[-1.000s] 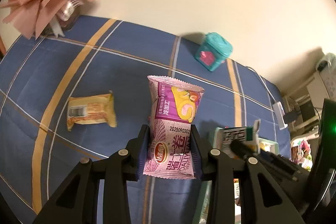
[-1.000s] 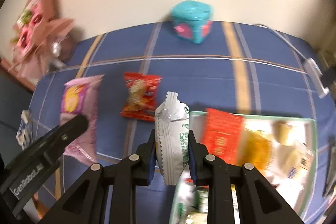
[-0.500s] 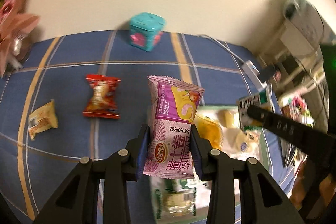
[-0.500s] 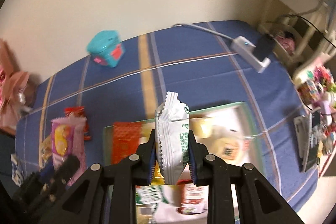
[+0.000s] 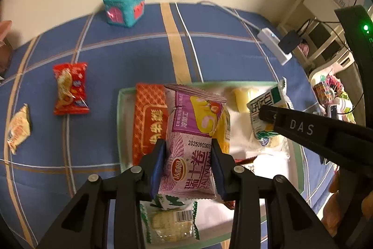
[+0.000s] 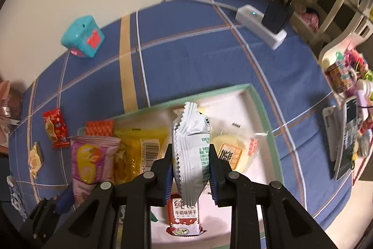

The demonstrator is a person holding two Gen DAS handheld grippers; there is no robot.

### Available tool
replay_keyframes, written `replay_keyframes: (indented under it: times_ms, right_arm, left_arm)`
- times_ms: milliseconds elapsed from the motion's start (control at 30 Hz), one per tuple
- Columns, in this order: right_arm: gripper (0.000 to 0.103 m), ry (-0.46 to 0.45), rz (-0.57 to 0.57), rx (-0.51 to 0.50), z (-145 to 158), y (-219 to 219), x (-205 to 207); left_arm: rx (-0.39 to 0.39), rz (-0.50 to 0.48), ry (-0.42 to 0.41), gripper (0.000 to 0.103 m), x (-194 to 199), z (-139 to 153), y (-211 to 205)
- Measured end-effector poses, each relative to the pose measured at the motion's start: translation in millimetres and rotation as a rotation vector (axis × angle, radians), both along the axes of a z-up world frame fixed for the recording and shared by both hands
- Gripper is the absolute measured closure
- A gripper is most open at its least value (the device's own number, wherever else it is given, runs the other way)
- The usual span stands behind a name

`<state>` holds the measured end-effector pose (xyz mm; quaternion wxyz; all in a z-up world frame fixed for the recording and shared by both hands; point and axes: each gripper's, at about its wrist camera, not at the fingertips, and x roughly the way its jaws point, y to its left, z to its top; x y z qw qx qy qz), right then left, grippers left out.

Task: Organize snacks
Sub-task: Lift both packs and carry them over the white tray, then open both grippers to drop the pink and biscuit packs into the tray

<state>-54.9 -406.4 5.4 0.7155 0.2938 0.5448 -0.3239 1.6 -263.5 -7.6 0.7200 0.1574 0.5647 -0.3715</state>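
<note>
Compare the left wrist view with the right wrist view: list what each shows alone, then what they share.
Left wrist only: the right tongs from the side, and a hand at the right edge.

Right wrist only: a red-and-white biscuit packet lying in the tray, and a phone past the cloth's right edge.

Both: green tray, pink packet in the left tongs, white packet, teal box, red packet on the cloth.

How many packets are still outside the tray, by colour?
Purple packet: 1, in the left gripper
White packet: 1, in the right gripper
Red packet: 1, on the cloth
Yellow packet: 1, on the cloth
Total: 4
</note>
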Motion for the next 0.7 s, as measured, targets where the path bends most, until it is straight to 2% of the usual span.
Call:
replay_keyframes:
  times_ms: [33,133,167,233,267,300,433,700]
  right_arm:
    - [0.075,0.005,-0.002,0.014,-3.2,0.1,0.4]
    - [0.073,0.012,-0.007,0.03,-5.5,0.4,-0.3]
    - [0.071,0.012,-0.007,0.026,-3.6,0.9,-0.2]
    - [0.059,0.012,-0.004,0.012,1.0,1.7,-0.1]
    - [0.048,0.005,-0.004,-0.001,4.9,2.4,-0.8]
    - [0.042,-0.001,-0.006,-0.005,7.5,1.8,-0.7]
    - [0.041,-0.038,-0.012,-0.025,21.8,1.7,-2.0]
    - [0.026,-0.044,0.012,-0.082,39.4,6.9,1.6]
  left_arm:
    - [0.009,-0.004,0.005,0.063,-0.8,-2.1,-1.1]
    - [0.027,-0.003,-0.006,0.045,-1.1,-2.8,-1.6]
    - [0.023,0.0,-0.004,0.043,-0.5,-1.8,-1.2]
    - [0.009,0.006,0.002,0.043,1.4,1.9,0.9]
    - [0.001,0.009,0.003,0.043,2.7,4.0,2.1]
    - [-0.008,0.014,0.003,0.043,4.2,7.2,4.2]
    - [-0.046,0.051,-0.006,0.039,15.0,21.3,14.7]
    - [-0.077,0.211,-0.039,0.025,50.9,37.1,51.0]
